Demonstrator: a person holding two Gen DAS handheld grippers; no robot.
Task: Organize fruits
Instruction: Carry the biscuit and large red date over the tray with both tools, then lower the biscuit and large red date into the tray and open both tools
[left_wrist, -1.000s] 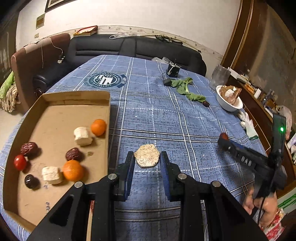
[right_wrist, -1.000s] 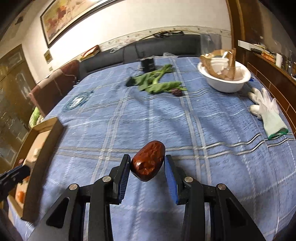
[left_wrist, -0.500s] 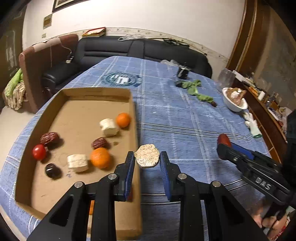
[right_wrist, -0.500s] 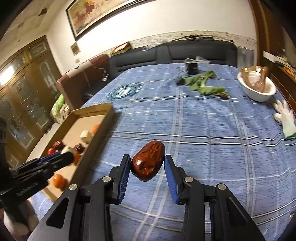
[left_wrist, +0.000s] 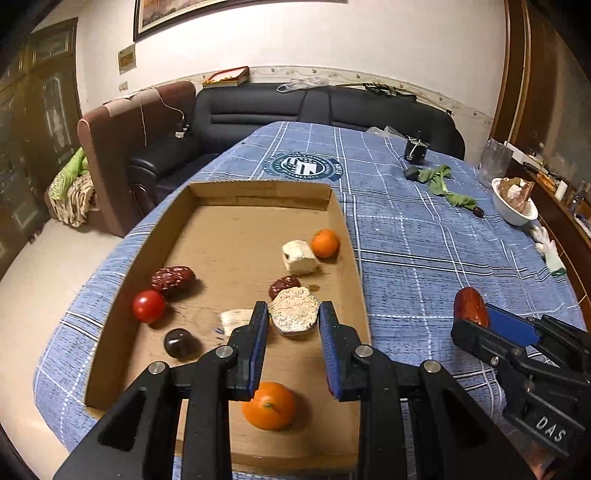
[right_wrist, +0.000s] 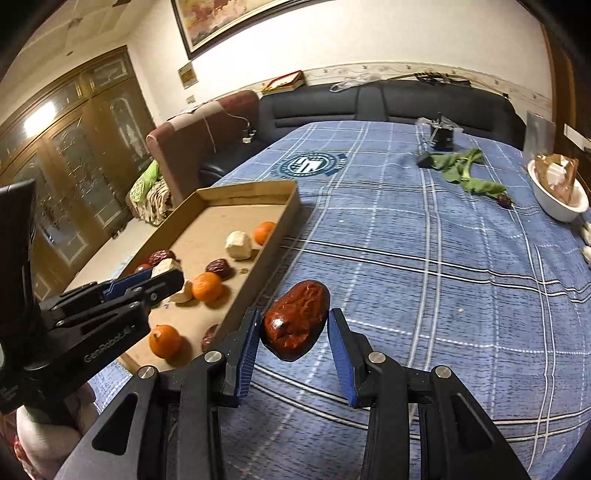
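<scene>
Left gripper (left_wrist: 293, 320) fingers clamp a grainy cake above the cardboard tray (left_wrist: 347, 236); right gripper (right_wrist: 292, 329) fingers clamp a red date (right_wrist: 296, 325) over the desk (right_wrist: 424, 258), tray at its 10 o'clock; an early release would likely drop the date outside.

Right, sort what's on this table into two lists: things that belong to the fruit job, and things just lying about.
Part of the job:
- cardboard tray with fruit already in it
- red date, held in the right gripper
- beige round piece, held in the left gripper above the tray

Lying about:
- white bowl
- green leaves
- white glove
- small black object
</scene>
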